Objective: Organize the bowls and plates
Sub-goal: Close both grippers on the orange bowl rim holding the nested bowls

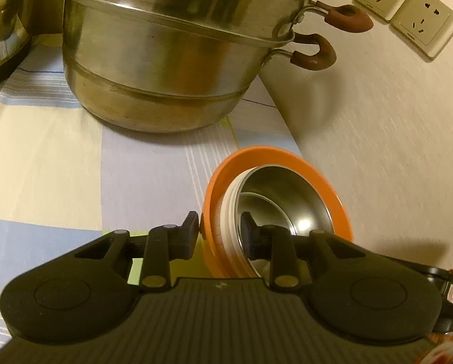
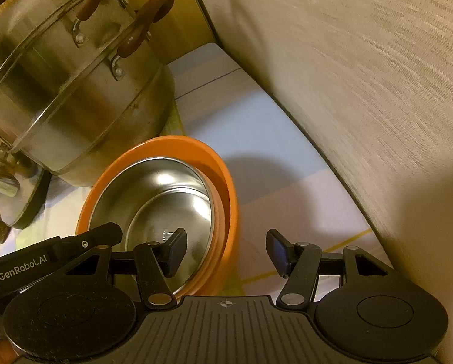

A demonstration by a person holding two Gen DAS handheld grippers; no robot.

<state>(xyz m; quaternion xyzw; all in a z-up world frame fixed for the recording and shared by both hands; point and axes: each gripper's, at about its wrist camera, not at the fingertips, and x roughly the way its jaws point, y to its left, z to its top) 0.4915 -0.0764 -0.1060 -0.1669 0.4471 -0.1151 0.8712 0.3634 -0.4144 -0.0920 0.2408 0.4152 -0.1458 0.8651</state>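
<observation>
An orange bowl holds a steel bowl with a white ribbed outer wall nested inside it. The pair stands tilted on the checked cloth, close to the wall. My left gripper is shut on the near rim of both bowls, one pad outside the orange wall and one inside the steel. In the right wrist view the orange bowl and steel bowl lie low and left. My right gripper is open and straddles their right rim, with neither pad pressing on it.
A large two-tier steel steamer pot with brown handles stands just behind the bowls. A steel kettle is at the far left. The pale wall with two sockets runs close along the right.
</observation>
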